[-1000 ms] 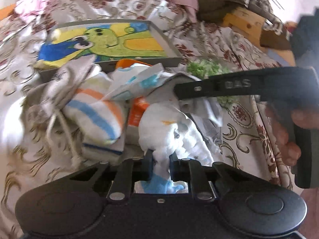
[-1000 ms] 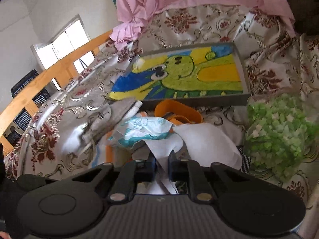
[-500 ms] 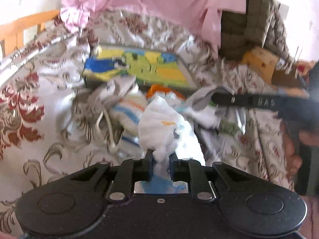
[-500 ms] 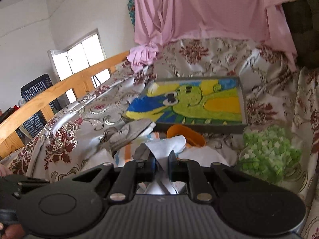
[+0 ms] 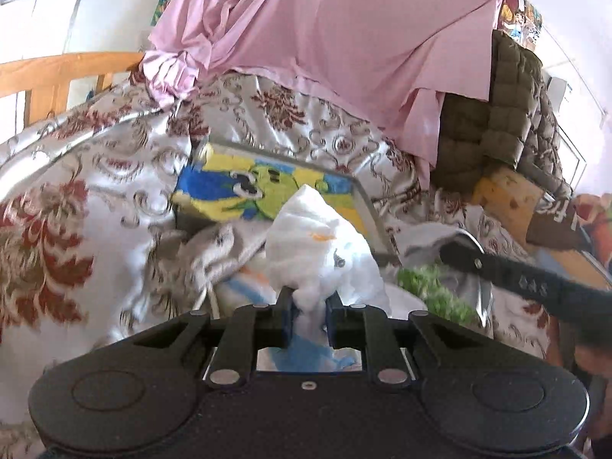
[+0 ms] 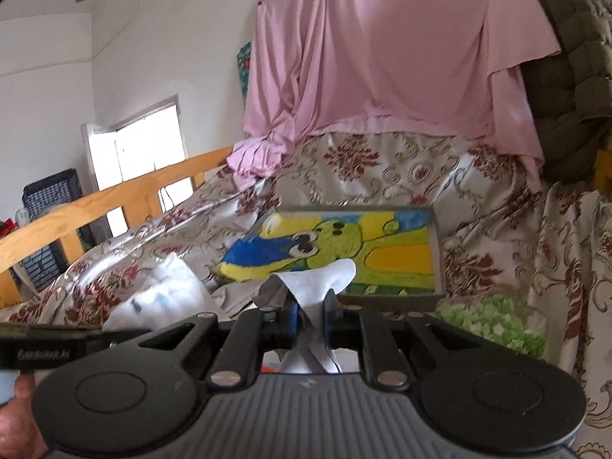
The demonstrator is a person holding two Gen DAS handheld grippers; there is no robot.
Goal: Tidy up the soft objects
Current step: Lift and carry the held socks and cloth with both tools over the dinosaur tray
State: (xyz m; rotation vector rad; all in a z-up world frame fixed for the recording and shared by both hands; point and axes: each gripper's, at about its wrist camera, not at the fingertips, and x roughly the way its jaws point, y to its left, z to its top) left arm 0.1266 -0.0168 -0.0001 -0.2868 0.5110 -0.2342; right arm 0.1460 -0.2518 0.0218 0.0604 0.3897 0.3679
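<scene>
Socks pinched in both hand-held grippers, held above the bed!

Left hand-held gripper (image 5: 309, 306) is clamped on a bunched white sock (image 5: 319, 241) with an orange mark; right hand-held gripper (image 6: 309, 311) is clamped on a white-and-grey sock (image 6: 317, 279). Beyond them, the grey tray (image 6: 438, 256) with its cartoon frog picture sits on the floral bedspread (image 6: 401, 168), a bag of green bits (image 6: 493, 321) just beside it.

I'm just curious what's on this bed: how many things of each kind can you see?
Socks held in hand-held grippers: 2 (white sock, grey-toed sock)
Striped sock: 1
Drawstring pouch: 1
Green bag: 1
Tray: 1
Total: 6
</scene>
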